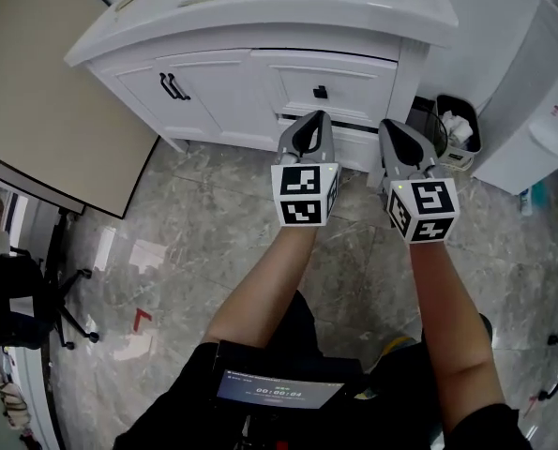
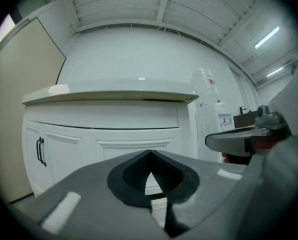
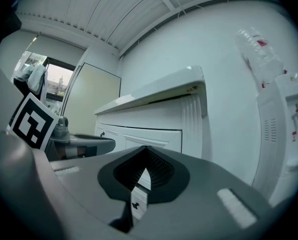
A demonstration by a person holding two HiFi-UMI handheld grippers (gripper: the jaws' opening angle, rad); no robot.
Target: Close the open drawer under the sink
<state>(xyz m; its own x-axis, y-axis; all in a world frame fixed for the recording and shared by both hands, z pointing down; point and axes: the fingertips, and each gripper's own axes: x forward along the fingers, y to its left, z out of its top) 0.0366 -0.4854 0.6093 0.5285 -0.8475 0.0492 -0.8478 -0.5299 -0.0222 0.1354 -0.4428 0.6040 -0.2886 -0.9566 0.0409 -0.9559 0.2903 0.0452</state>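
The white vanity (image 1: 260,26) stands ahead under the sink counter. Its upper right drawer (image 1: 339,87) has a black knob. Below it, the lower drawer (image 1: 355,148) stands out a little, with a dark gap above its front. My left gripper (image 1: 316,118) is shut and empty, its tip at that drawer's front. My right gripper (image 1: 391,126) is also shut and empty, beside the drawer's right end. In the left gripper view the closed left gripper (image 2: 150,154) faces the white drawer fronts (image 2: 133,146). Through the right gripper (image 3: 146,149) a small black knob (image 3: 135,204) shows.
A bin (image 1: 457,131) with white paper stands right of the vanity, beside a white water dispenser (image 1: 536,111). Cabinet doors with black handles (image 1: 173,85) are at the left. A beige panel (image 1: 44,101) and an office chair (image 1: 63,289) lie further left, on the marble floor (image 1: 185,242).
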